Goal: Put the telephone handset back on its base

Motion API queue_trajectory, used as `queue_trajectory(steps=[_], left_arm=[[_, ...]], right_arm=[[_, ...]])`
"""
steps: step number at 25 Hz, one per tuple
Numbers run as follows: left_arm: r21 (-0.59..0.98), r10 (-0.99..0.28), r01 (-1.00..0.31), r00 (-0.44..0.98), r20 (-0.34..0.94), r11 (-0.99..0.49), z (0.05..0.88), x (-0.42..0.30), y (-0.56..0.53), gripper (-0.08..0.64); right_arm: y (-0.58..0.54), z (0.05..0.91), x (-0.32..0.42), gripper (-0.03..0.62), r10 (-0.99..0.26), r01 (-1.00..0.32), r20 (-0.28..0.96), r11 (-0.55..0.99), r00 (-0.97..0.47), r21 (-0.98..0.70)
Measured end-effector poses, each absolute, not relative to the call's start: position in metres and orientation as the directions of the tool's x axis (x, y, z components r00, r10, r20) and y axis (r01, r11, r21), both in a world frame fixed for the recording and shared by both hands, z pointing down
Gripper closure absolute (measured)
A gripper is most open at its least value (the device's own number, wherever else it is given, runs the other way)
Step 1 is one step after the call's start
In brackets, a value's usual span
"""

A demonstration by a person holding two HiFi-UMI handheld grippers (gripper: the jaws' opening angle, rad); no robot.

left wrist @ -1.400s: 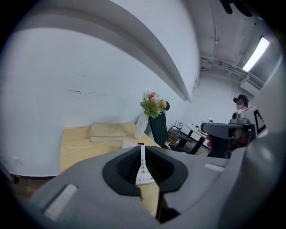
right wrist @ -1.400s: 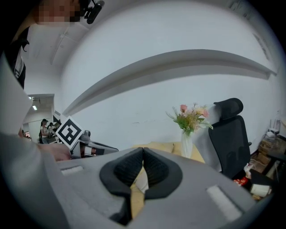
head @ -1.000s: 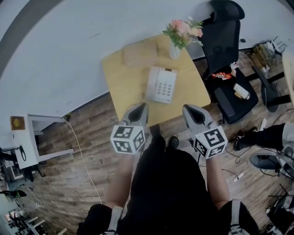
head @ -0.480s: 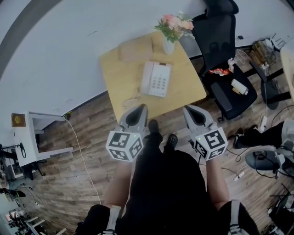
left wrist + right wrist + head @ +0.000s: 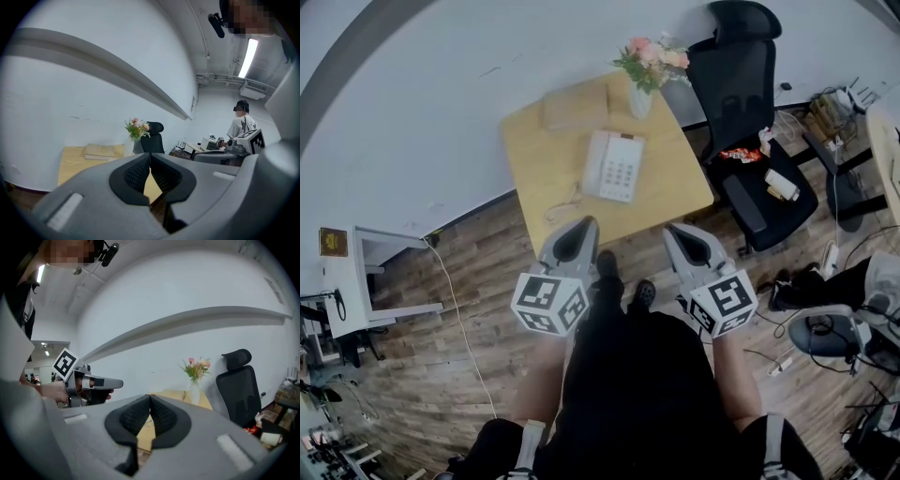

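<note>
Head view, wooden table [image 5: 539, 161], white wall [image 5: 422, 103], telephone [image 5: 612, 166], left tongs [image 5: 588, 223] and right tongs [image 5: 669, 229] pressed together.

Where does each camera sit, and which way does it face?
Head view: on the person's head, steeply down at the telephone on the table; left claw, right claw, forearms show.
Left gripper view: on the left claw, along its shut jaws toward the table.
Right gripper view: on the right claw, likewise; left claw shows.
All share the flower vase and office chair.
</note>
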State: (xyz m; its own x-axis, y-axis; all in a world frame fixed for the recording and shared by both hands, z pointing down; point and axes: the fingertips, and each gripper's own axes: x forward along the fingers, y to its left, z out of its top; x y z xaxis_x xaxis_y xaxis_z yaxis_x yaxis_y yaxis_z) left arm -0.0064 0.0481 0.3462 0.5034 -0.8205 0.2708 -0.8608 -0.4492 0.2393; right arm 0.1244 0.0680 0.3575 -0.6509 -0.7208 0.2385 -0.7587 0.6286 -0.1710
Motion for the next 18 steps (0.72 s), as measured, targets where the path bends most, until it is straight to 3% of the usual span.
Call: queue_trajectory(steps=[18], left_arm=[[0.243,-0.807,-0.851,0.521,0.277,-0.466,0.3484,0.0043,0.0575,0.543]], right_arm=[[0.0764,0.3562,0.13,0.589,-0.716,-0.757,0.25,0.635,-0.652,-0.155]])
